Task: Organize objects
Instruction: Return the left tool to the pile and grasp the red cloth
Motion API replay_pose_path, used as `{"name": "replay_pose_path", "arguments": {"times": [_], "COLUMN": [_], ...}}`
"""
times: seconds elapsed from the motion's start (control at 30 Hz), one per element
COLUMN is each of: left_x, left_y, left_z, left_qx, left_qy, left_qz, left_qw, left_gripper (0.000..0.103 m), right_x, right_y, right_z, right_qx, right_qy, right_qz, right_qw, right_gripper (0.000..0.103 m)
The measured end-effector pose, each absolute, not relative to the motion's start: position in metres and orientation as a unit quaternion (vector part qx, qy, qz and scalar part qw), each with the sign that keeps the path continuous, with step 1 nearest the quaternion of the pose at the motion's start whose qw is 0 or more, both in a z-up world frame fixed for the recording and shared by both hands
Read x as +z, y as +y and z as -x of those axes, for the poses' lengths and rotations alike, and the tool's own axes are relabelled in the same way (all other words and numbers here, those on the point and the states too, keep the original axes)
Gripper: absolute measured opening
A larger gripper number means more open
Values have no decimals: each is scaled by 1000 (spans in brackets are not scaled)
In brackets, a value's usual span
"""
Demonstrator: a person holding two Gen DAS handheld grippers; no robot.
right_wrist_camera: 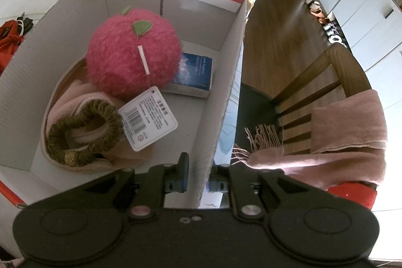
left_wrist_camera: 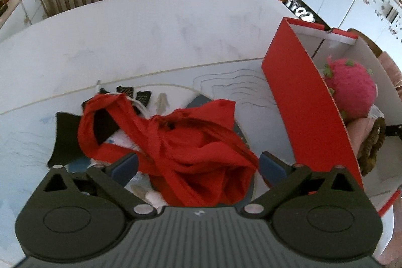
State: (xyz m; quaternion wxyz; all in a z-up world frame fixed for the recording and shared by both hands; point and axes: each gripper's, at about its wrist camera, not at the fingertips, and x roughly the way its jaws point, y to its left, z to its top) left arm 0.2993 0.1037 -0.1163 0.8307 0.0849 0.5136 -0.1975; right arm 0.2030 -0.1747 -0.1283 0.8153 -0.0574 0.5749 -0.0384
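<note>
Down at the left gripper, the jaws stand spread wide with nothing pinched; a crumpled red cloth with twisted straps lies between and just beyond them on the white tabletop. Under and around the cloth sit flat black pieces and a round dark disc, partly hidden. To the right stands a cardboard box, red outside, white inside.

The right gripper has its jaws nearly closed on the box's right wall, one pad inside, one outside; they are easing slightly apart. Inside the box lie a fuzzy pink plush ball with green felt leaves and a barcoded paper tag, a folded pink fabric piece topped by a ribbed olive ring, and a blue book flat at the far right. Beyond the box, a pink fringed scarf drapes over a wooden chair.
</note>
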Motion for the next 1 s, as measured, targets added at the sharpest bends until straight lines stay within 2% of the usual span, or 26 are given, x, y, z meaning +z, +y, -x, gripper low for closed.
{"name": "replay_pose_path", "arguments": {"times": [0.63, 0.73, 0.8, 0.93, 0.97, 1.0], "left_x": [-168, -167, -167, -163, -161, -158], "left_y": [66, 69, 69, 74, 76, 78], "left_z": [-339, -338, -337, -334, -333, -332], "left_qx": [-119, -118, -117, -116, -120, -120], "left_qy": [558, 559, 559, 560, 560, 559], "left_qz": [-132, -112, -115, -108, -102, -99], "left_qw": [811, 813, 813, 813, 814, 814], "left_gripper": [103, 98, 80, 53, 39, 32], "right_x": [-131, -132, -132, -133, -134, -134], "right_y": [-174, -175, -175, -175, -175, -175], "right_z": [-204, -204, -204, -204, -204, -204], "right_qx": [-39, -39, -39, -39, -39, -40], "right_qy": [576, 576, 576, 576, 576, 576], "right_qz": [57, 56, 55, 55, 55, 55], "right_qw": [815, 815, 815, 815, 815, 815], "right_gripper": [13, 13, 13, 13, 13, 13]}}
